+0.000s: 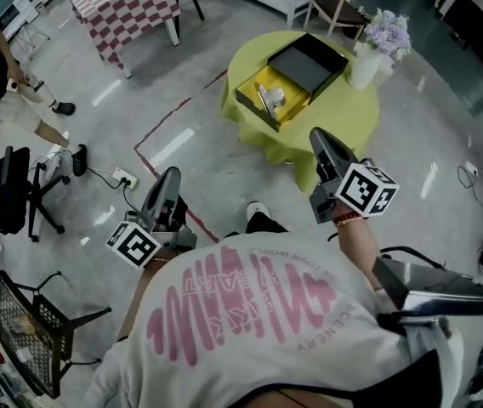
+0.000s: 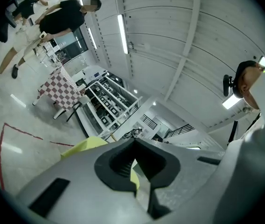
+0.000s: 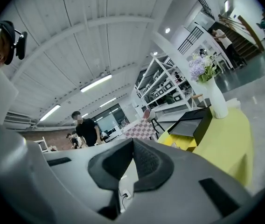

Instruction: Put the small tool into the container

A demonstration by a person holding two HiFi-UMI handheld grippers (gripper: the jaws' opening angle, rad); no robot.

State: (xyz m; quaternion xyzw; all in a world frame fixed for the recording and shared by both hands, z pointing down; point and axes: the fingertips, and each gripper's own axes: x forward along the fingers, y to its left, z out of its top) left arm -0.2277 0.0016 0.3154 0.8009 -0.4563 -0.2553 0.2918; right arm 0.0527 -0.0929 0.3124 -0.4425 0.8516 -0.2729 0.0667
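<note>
Grey floor point(image 1: 241, 172) lies open up to the round yellow-clothed table point(image 1: 343, 124), its near edge free, an open black box point(image 1: 303, 68) and white flower vase point(image 1: 365, 65) crowding behind.

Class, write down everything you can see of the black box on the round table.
The black box sits open on the round table's yellow-green cloth. It looks like stiff card: a shallow base lined in yellow, with a dark, grey-lined lid resting askew over part of it. A small pale object lies on the yellow lining. A white vase stands close by, apart from it.
</note>
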